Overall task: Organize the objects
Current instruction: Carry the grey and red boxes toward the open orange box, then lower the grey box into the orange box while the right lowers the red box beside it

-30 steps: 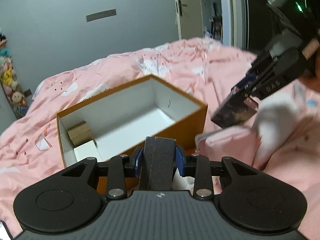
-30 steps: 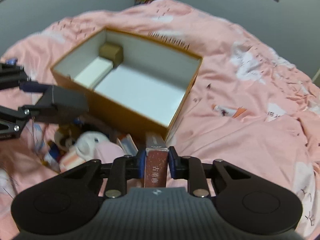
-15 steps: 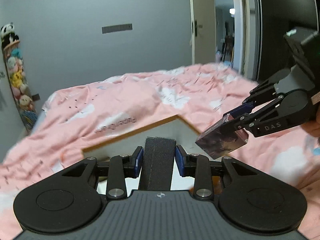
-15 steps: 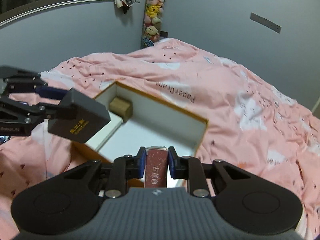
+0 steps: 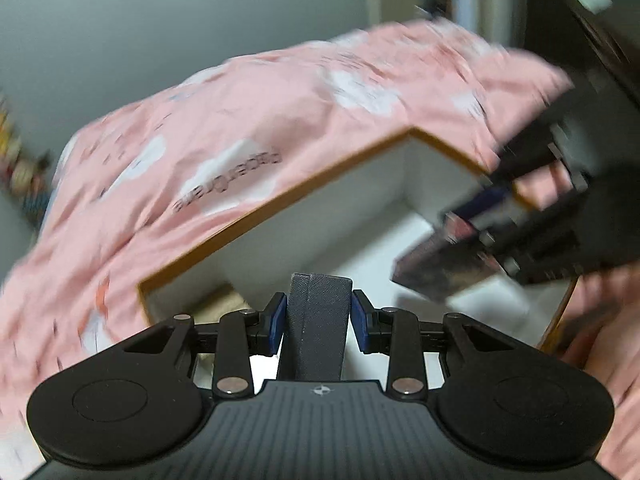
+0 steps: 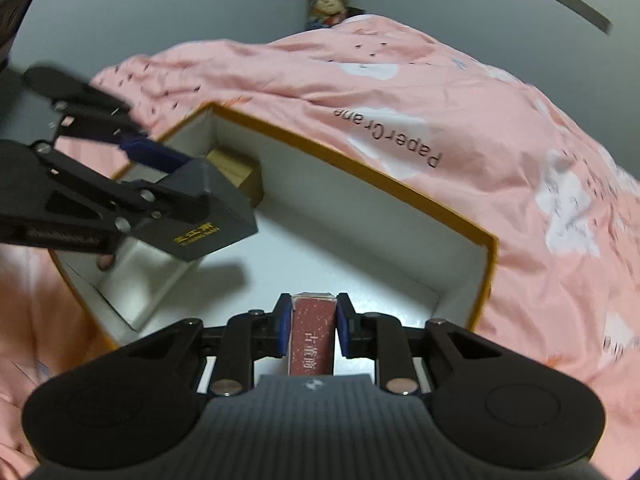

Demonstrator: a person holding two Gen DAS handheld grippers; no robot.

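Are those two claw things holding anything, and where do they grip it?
Left gripper pinches a dark grey box by its sides; right gripper a red box likewise.

The pink bedspread [image 6: 460, 92] carries printed dark letters — "PaperCrane" — upside down in the right wrist view and blurred in the left. The red box [image 6: 313, 334] bears pale characters along its face, too small to read. The dark box [image 6: 204, 216] shows a gold label — its characters cannot be made out.
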